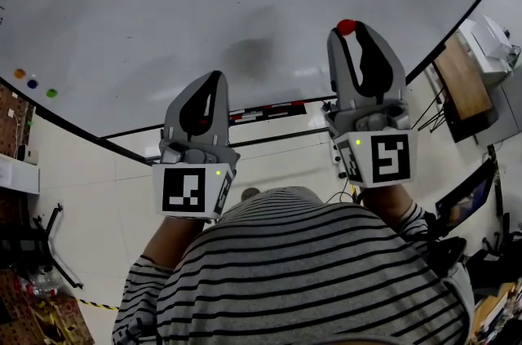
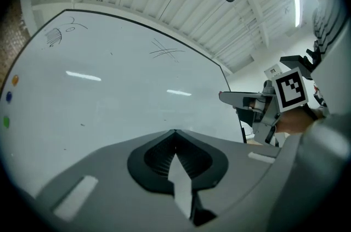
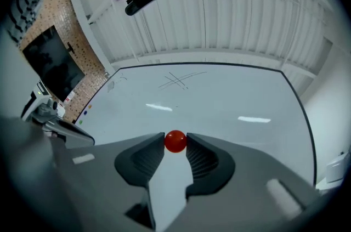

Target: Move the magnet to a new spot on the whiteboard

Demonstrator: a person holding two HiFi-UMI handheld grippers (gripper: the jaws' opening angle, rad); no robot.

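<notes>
Striped shirt fills the bottom of the head view, and past it the whiteboard spreads out in front of me, mostly bare. Both hands are raised toward it. The right gripper is higher and reaches further up the board. The left gripper sits lower and to the left, jaws pressed together on nothing, well apart from the work.

The red magnet is straight ahead at the very tip of my right gripper, pinched between the two pads, one on either side. It is a small round knob with no long axis to line up on. It sits right at the board's face, though I cannot tell whether it touches it.

I judge the move turns on carrying it sideways: open board lies to the left and above, while three small coloured magnets cluster at the far left edge.
</notes>
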